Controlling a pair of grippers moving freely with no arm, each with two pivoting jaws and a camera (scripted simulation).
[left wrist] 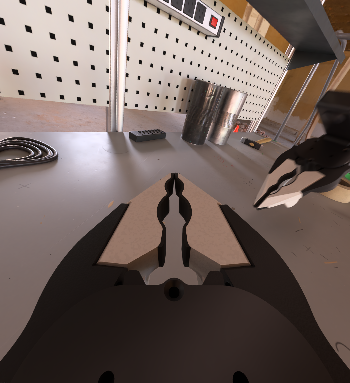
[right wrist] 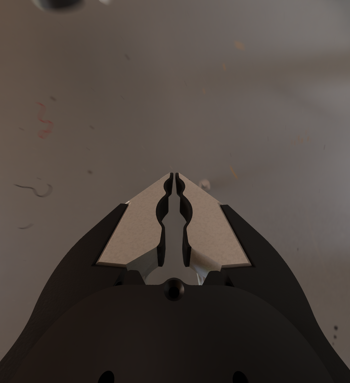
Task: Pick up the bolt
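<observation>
My right gripper [right wrist: 174, 174] is shut and points steeply down at the grey worktop [right wrist: 273, 103]. A small pale metal piece, the bolt [right wrist: 204, 184], shows just beside its right finger, mostly hidden, and pale metal fills the slot between the fingers. In the left wrist view the right gripper [left wrist: 256, 205] hangs tilted over the table at the right, with the pale bolt end [left wrist: 291, 201] sticking out under its lower finger. My left gripper [left wrist: 174, 174] is shut and empty, low over the table's middle.
Two metal cans [left wrist: 203, 112] stand at the back by the pegboard [left wrist: 45, 51]. A hammer [left wrist: 252, 143], a black switch box [left wrist: 147, 135] and a coiled cable [left wrist: 20, 153] lie on the table. Tape rolls [left wrist: 344, 190] sit behind the right gripper.
</observation>
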